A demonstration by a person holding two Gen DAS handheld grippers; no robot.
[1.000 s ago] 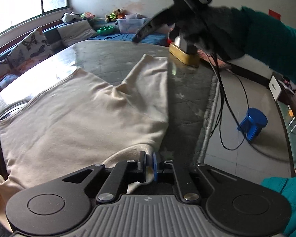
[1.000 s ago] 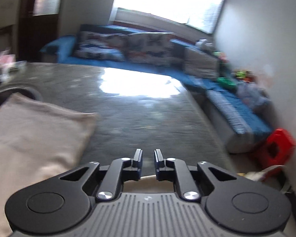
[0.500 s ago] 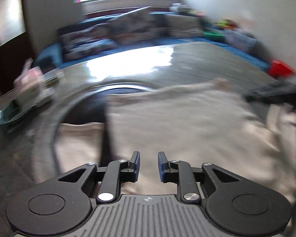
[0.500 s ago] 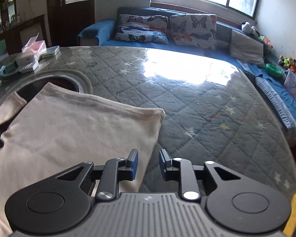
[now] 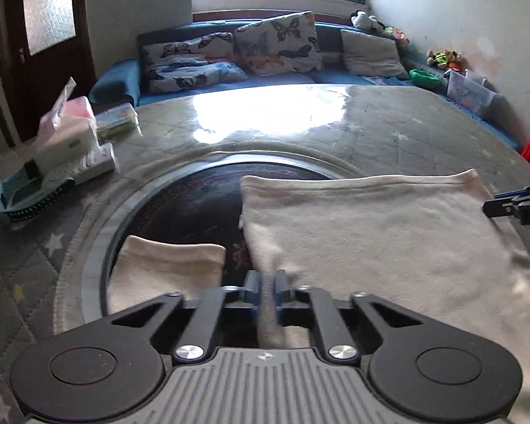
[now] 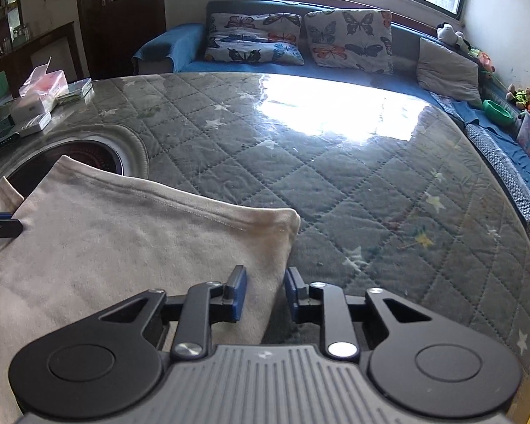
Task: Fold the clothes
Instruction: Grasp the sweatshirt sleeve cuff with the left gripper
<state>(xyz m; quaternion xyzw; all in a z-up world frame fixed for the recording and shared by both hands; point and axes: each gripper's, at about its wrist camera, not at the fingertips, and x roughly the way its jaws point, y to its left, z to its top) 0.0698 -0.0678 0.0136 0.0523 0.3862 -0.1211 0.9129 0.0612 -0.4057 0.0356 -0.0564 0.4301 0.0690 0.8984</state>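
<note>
Left gripper (image 5: 268, 295): jaws pressed together, pinching a raised ridge of the cream garment (image 5: 388, 243) near its left edge. Right gripper (image 6: 262, 291): jaws spread, straddling the garment's right side edge just below the hem corner, nothing pinched.

Cream garment (image 6: 123, 240) lying mostly flat on the counter (image 6: 353, 183), hem running along the far side, its left part over the dark round inset (image 5: 198, 205). 1 sleeve (image 5: 166, 268) flat to the left of the body, also over the inset. Tips of the right gripper visible at the right rim of the left view, at the garment's edge; tips of the left gripper visible at the left rim of the right view.

Counter covered in grey quilted, star-printed padding under a glossy sheet. Tissue packs and boxes (image 5: 70, 130) at the far left. Blue sofa (image 6: 265, 65) with butterfly cushions (image 6: 349, 39) under the window beyond.
</note>
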